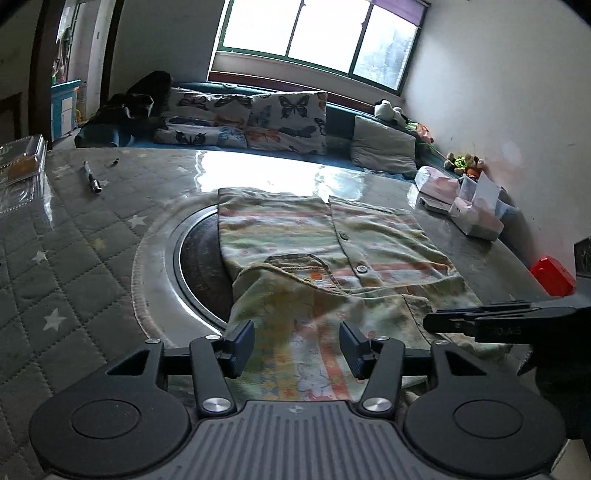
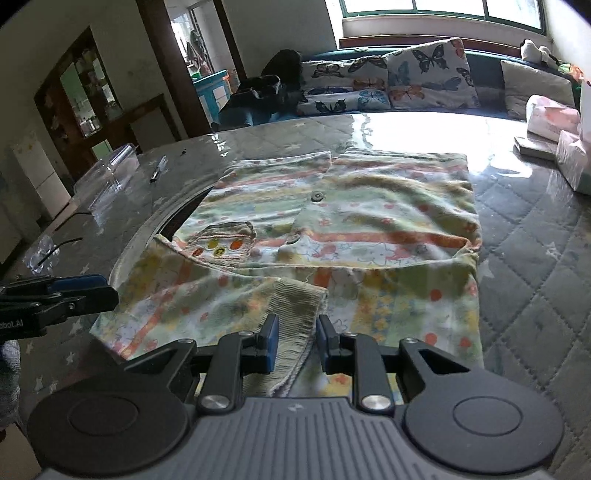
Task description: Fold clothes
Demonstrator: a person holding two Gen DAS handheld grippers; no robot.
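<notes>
A patterned child's shirt [image 1: 317, 251] lies spread on the quilted, star-printed surface [image 1: 74, 258], partly covering a round metal-rimmed inset [image 1: 173, 258] in its middle. The shirt is buttoned down the front, with a small pocket [image 2: 225, 242] on its chest, and a sleeve is folded across the near part of the garment, its ribbed green cuff [image 2: 295, 314] reaching toward the near edge. The left gripper [image 1: 297, 345] hovers low over the near hem with its jaws wide apart, nothing between them but cloth lying flat below. The right gripper [image 2: 295, 341] has its jaws drawn in narrow around the ribbed cuff, which runs up between the blue pads [image 2: 272, 341] (whether they actually pinch it or only flank it, I cannot tell). In the left wrist view the right gripper comes in from the right side, just over the shirt's near corner. Away from the shirt, a pen [image 1: 91, 177] and a clear plastic box [image 1: 22, 166] sit to the left, tissue packs [image 1: 476, 216] and a red object [image 1: 552, 275] to the right. Butterfly-print cushions [image 1: 258, 118] line a sofa under the window [image 1: 317, 33] behind.
</notes>
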